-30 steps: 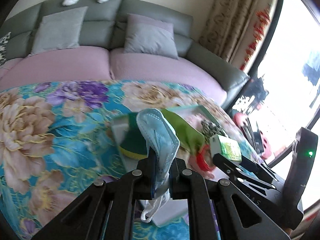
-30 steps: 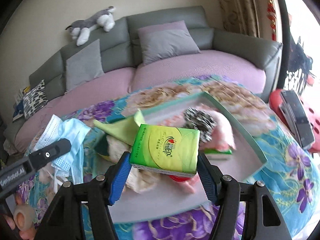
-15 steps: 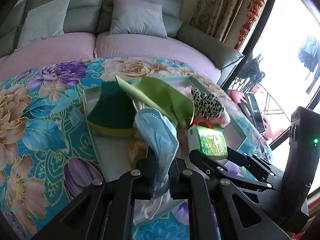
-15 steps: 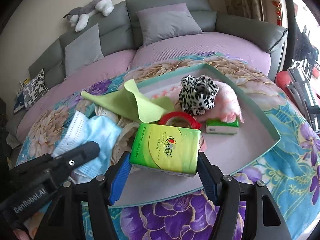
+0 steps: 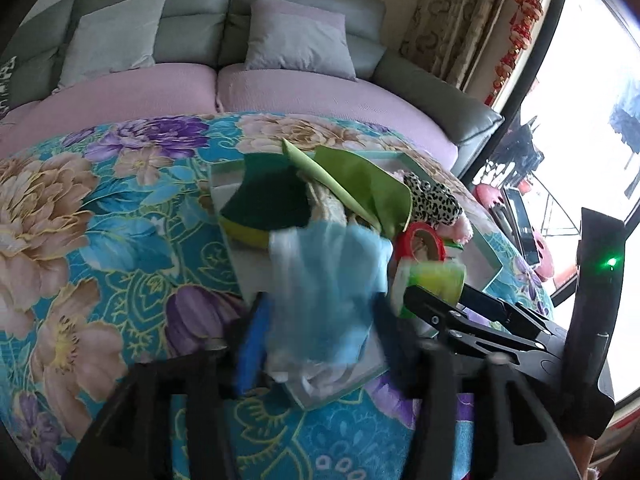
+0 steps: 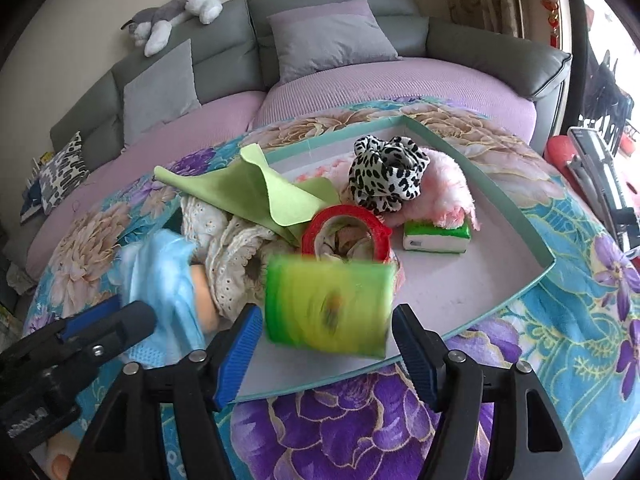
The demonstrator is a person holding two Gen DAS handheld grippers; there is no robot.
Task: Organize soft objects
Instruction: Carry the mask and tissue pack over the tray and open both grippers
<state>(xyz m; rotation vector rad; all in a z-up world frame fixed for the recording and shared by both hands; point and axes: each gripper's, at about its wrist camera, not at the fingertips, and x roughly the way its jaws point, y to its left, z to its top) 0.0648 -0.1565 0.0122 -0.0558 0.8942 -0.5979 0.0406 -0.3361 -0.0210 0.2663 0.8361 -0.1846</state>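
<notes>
Both claws (left (image 5: 320, 344), right (image 6: 326, 344)) gape; mask (image 5: 324, 280) and tissue pack (image 6: 328, 304) over tray (image 6: 500, 200).

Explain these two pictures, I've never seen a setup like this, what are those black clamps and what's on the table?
No robot here: a person holds a two-finger clamp in each hand, and each clamp carries a wide-angle camera looking along its fingers. One picture comes from the left clamp, the other from the right. Both look down at a shallow tray on a flowered cloth, holding a green cloth, a red tape roll and a leopard-print scrunchie. The left gripper has just been opening its jaws; a blurred blue face mask is between them, not pinched. The right gripper is open around a blurred green tissue pack, without touching it.
</notes>
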